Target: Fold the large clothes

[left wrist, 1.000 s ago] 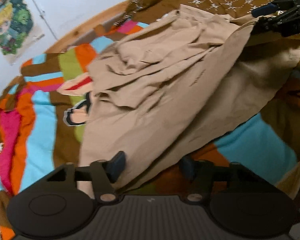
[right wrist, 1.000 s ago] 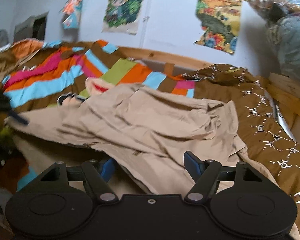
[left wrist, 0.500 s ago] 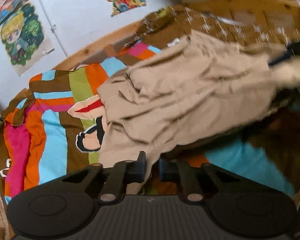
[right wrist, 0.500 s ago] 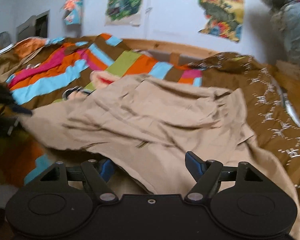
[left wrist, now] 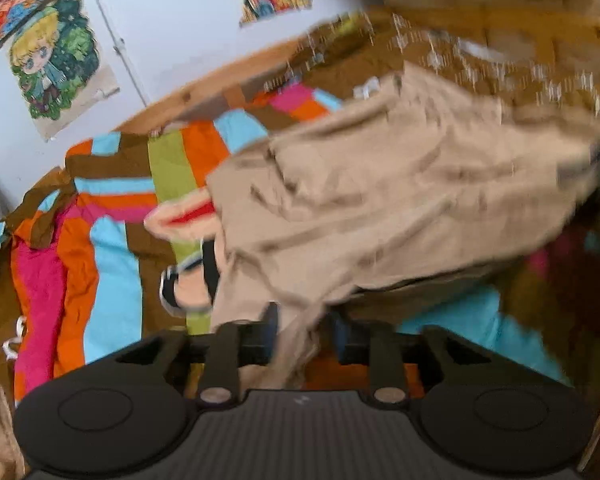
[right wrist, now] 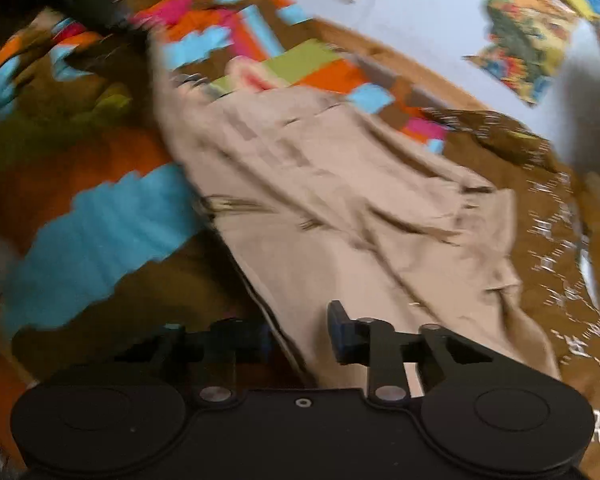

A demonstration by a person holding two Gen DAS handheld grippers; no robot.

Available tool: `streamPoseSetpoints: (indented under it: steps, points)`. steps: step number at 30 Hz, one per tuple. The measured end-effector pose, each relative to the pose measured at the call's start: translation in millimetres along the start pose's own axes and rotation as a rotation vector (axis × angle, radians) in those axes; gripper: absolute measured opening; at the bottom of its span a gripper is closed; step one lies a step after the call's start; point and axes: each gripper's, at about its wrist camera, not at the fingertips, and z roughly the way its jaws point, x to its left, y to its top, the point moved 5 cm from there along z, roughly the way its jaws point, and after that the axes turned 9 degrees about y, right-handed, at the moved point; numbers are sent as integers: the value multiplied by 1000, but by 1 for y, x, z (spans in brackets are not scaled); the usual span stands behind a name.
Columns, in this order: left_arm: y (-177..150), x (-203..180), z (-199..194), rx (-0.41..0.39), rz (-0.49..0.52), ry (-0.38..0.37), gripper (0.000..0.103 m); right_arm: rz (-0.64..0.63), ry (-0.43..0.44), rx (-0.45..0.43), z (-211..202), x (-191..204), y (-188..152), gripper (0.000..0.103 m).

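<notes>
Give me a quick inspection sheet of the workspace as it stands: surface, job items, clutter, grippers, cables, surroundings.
Surface: bed under a striped multicolour blanket, with a brown patterned cover on its far side.
Job's things: one large beige garment, crumpled and spread across the bed; both views are motion-blurred.
Clutter: nothing seen.
Grippers: left gripper has a bunch of the garment's edge between nearly closed fingers; right gripper straddles the garment's near edge, and the pictures do not settle whether it grips.
Cables: nothing seen.
Surroundings: wooden bed frame, pale wall, cartoon posters.
</notes>
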Motion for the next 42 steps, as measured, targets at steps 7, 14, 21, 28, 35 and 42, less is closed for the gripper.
streamPoseSetpoints:
  steps: [7,14,21,28,35,42]
  points:
    - [-59,-17,6,111,104,108,43,81,-27,-110,-12,-17,11,15]
    - [-52,5,1,51,81,178,22,98,-25,-129,-12,-24,14,15]
    - [-8,29,7,2,-74,161,7,47,16,22,1,-18,-2,37]
    - [19,49,3,-49,-187,142,6,-152,-4,199,-17,-25,-26,59]
    - [7,47,-16,-73,-265,141,4,-82,-102,300,-34,-65,-65,17]
    - [-4,54,-65,-110,-287,143,3,7,-194,171,-73,-71,-40,4]
